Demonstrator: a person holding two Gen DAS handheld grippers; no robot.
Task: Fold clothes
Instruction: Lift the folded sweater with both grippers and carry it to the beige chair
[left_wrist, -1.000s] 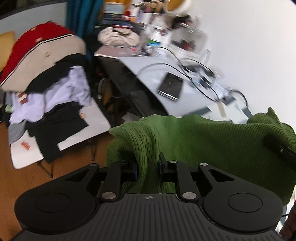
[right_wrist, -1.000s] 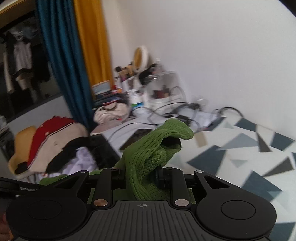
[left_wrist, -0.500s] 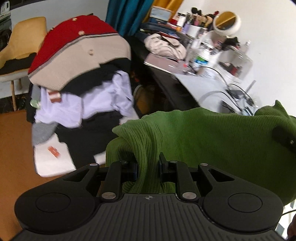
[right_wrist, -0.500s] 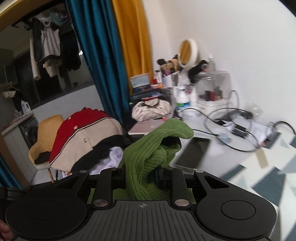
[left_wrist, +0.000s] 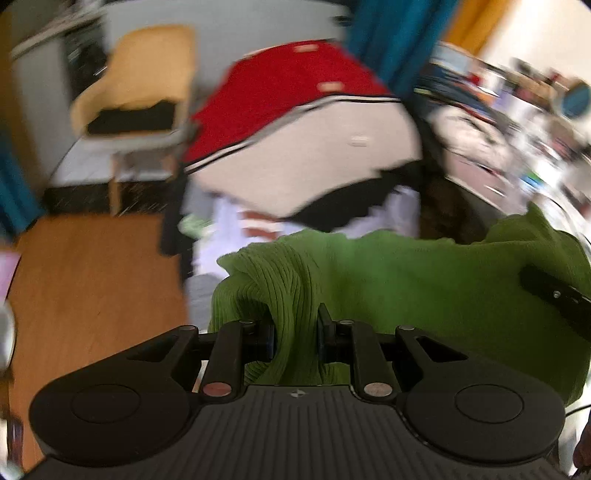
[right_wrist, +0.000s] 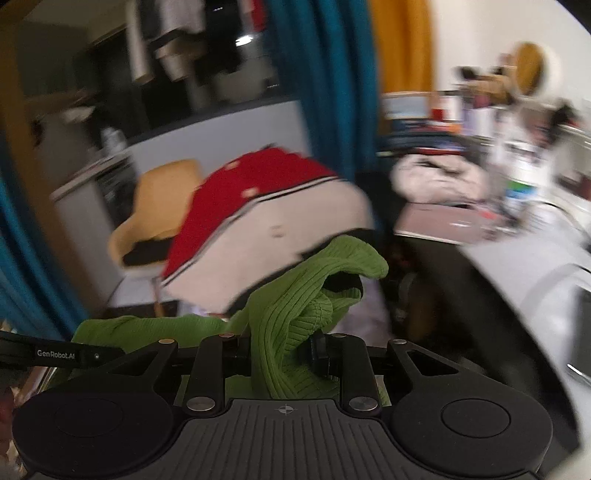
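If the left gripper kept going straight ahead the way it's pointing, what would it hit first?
Beyond the green sweater clamped in the left gripper, probably the clothes pile topped by a red and beige garment, straight ahead. Motion blur and fisheye make the depth uncertain.

A pale yellow moulded chair (left_wrist: 136, 74) stood on the orange wooden floor (left_wrist: 92, 273) beside teal curtains (right_wrist: 332, 92) and a white wall (right_wrist: 472, 40).
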